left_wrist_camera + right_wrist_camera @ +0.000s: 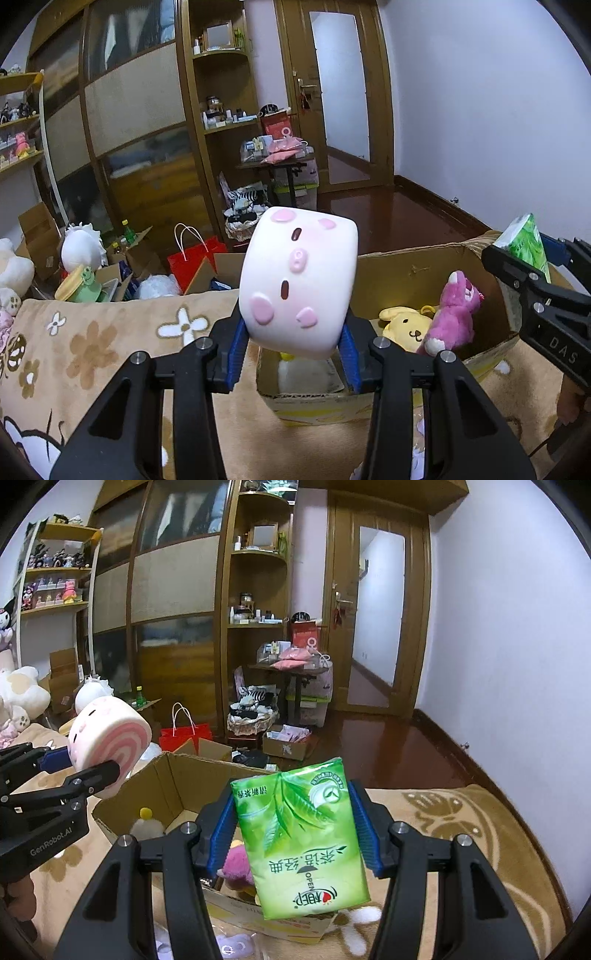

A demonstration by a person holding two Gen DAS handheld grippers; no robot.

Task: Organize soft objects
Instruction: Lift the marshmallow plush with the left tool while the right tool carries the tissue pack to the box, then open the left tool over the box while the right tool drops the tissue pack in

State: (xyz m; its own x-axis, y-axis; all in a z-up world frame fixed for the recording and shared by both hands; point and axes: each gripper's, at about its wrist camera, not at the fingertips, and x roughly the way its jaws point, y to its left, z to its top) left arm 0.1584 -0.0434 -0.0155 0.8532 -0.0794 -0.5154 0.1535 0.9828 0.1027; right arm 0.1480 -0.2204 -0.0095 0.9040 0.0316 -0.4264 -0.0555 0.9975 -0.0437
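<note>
My left gripper [293, 350] is shut on a white and pink roll-cake plush [299, 280] and holds it above the near left end of an open cardboard box [399, 273]. In the right wrist view the plush [110, 738] shows its pink swirl end. My right gripper [293, 830] is shut on a green tissue pack [303, 834] and holds it above the box [177, 779]; in the left wrist view the pack [524, 245] is over the box's right end. Inside the box lie a yellow dog plush [406, 326], a pink bear plush [456, 310] and a white plush [306, 373].
The box stands on a beige flowered blanket [110, 339]. Beyond the bed edge are plush toys [79, 247], a red paper bag [192, 258], cardboard boxes and a cluttered table [280, 158]. Wooden cabinets and a door stand behind, with dark wooden floor [399, 218] to the right.
</note>
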